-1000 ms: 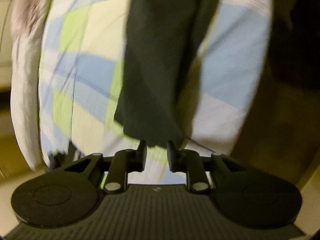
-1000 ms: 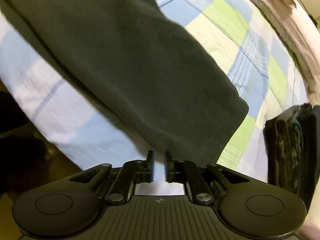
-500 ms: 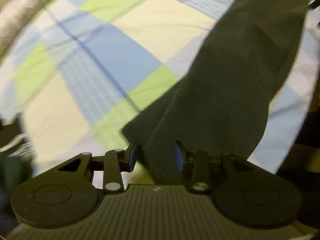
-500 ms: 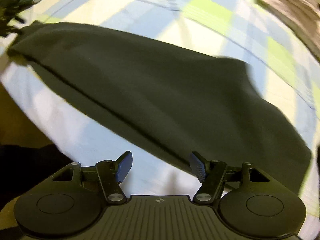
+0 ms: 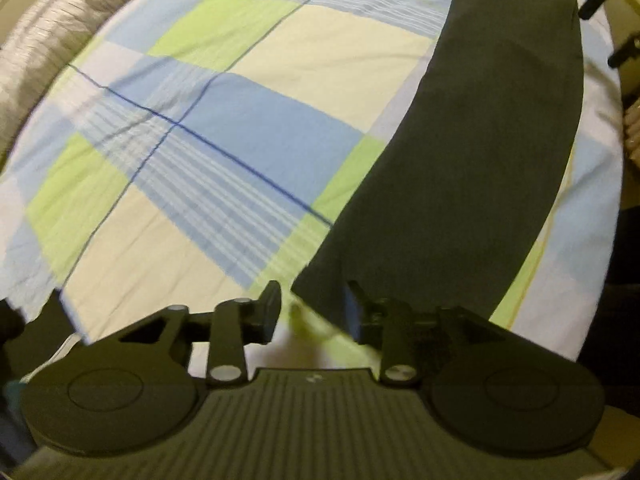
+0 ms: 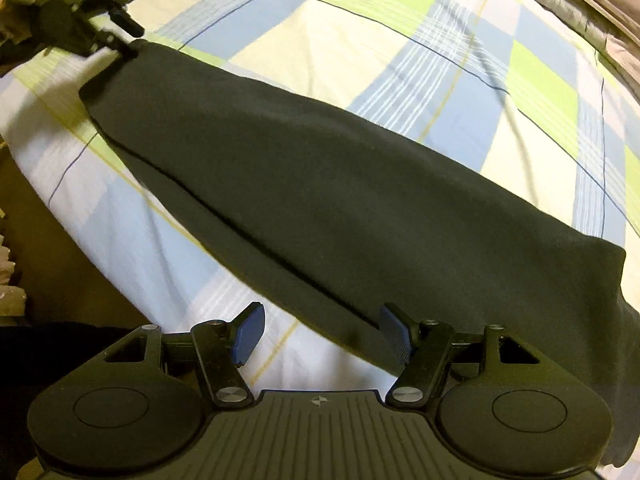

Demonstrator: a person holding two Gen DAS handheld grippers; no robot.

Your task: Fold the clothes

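Dark folded garment point(image 6: 340, 200) lying flat across checked bedsheet point(image 5: 224, 128); left gripper point(image 5: 312, 312) just opening at its corner, released; right gripper point(image 6: 322, 330) gaping over its edge.

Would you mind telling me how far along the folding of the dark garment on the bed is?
Done: the dark garment lies flat as one long narrow strip on the checked bedspread, so the lengthwise fold looks complete. In hand: nothing. The right tongs are open above its near edge, and the left tongs, just opening, grip nothing at the far end. Left: folding the strip crosswise.
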